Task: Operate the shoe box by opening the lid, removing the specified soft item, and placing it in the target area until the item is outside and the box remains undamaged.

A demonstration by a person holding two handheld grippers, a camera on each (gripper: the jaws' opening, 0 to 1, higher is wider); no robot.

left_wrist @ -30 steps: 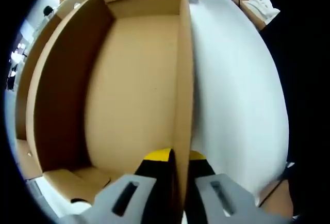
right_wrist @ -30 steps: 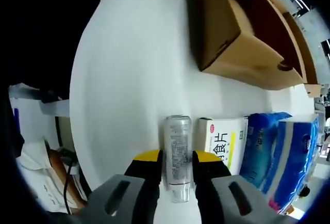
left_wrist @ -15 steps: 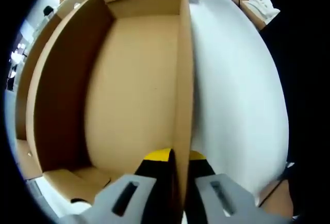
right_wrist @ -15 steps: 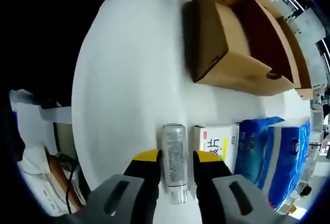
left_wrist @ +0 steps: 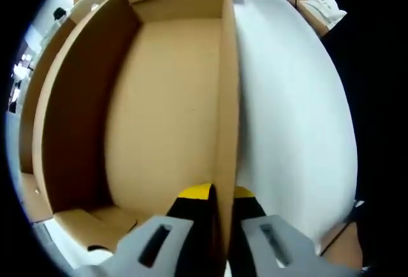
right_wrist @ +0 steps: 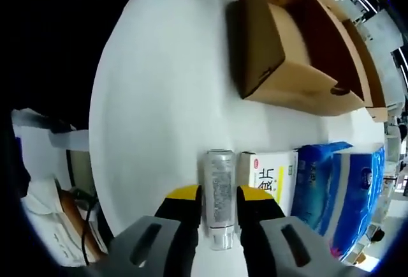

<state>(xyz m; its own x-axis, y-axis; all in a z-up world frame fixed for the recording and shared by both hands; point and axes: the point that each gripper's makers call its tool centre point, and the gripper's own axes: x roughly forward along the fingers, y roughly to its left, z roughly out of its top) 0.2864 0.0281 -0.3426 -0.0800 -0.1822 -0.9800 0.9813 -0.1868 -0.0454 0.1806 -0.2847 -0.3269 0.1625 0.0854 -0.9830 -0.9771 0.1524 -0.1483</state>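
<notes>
The shoe box (left_wrist: 166,111) stands open and looks empty inside. The left gripper (left_wrist: 215,195) pinches its side wall (left_wrist: 226,98), one jaw on each side. The right gripper (right_wrist: 217,195) has its jaws around a silver tube (right_wrist: 220,200) lying on the white table (right_wrist: 159,98), beside a white packet (right_wrist: 274,172) and blue tissue packs (right_wrist: 344,187). I judge this is the placing step; next, the jaws should open and lift away.

Left gripper view: taken from very close, along side wall of shoe box (left_wrist: 159,104), open interior seen at left, white worktop (left_wrist: 293,111) at right; wall edge straddled by left tool (left_wrist: 213,195).

Right gripper view: taken from higher, farther back, down onto worktop (right_wrist: 159,98); box (right_wrist: 299,47) seen whole at upper right.

Shared by both views: box and worktop.
</notes>
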